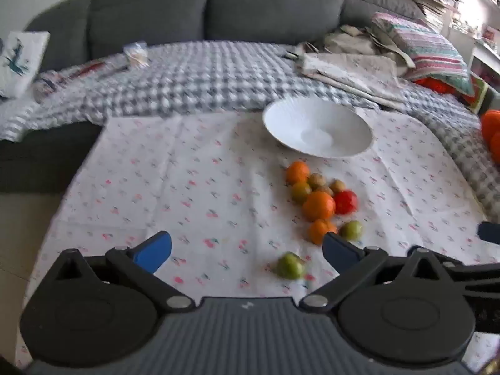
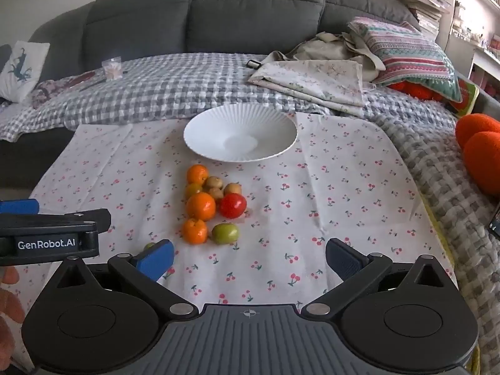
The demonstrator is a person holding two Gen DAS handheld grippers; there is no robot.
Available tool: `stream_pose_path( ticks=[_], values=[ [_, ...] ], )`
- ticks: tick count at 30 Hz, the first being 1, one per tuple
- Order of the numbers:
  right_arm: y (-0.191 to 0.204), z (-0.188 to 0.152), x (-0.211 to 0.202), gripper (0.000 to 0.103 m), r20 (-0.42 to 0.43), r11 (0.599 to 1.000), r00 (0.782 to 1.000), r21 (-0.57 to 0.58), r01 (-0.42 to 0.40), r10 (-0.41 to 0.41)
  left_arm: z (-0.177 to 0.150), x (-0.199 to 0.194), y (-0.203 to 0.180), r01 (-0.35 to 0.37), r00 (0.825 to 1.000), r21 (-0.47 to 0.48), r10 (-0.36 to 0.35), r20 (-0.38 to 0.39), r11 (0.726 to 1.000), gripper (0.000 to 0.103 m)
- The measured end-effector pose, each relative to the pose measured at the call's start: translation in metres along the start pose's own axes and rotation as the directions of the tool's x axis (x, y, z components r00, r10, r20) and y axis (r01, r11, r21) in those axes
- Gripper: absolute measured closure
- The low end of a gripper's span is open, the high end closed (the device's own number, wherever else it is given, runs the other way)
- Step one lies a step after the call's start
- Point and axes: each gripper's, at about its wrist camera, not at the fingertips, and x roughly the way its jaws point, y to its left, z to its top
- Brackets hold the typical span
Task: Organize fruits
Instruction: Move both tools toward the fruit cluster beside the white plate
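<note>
A white ribbed bowl (image 1: 318, 132) (image 2: 240, 136) stands empty on a cherry-print cloth (image 1: 187, 187) (image 2: 328, 203). In front of it lies a cluster of fruit: three oranges (image 1: 318, 206) (image 2: 201, 206), a red tomato (image 1: 345, 202) (image 2: 232, 205), small brown fruits (image 2: 214, 182) and green fruits (image 1: 351, 230) (image 2: 225, 233). One green fruit (image 1: 290, 265) lies apart, between the fingers of my left gripper (image 1: 247, 250), which is open and touches nothing. My right gripper (image 2: 250, 259) is open over bare cloth, right of the cluster.
A grey sofa (image 2: 250, 9) rises behind, covered by a checked blanket (image 2: 187, 84). Folded cloth (image 2: 312, 78), a striped pillow (image 2: 406, 50) and orange knitted balls (image 2: 481, 147) lie at the right. A small packet (image 2: 112, 67) sits at the back left.
</note>
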Motion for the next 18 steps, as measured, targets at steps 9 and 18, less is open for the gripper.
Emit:
stream_pose_path(
  ticks=[9, 18],
  values=[
    [-0.0034, -0.001, -0.0001, 0.0, -0.006, 1.0, 1.0, -0.003, 0.013, -0.013, -0.0048, 0.0032, -0.0015, -0.008, 1.0, 0.007, 0.008, -0.021, 1.0, 0.001],
    [-0.0057, -0.0021, -0.0045, 0.0, 0.006, 1.0, 1.0, -0.016, 0.022, -0.022, -0.0073, 0.0049, -0.0037, -0.015, 1.0, 0.014, 0.016, -0.023, 1.0, 0.001]
  ],
)
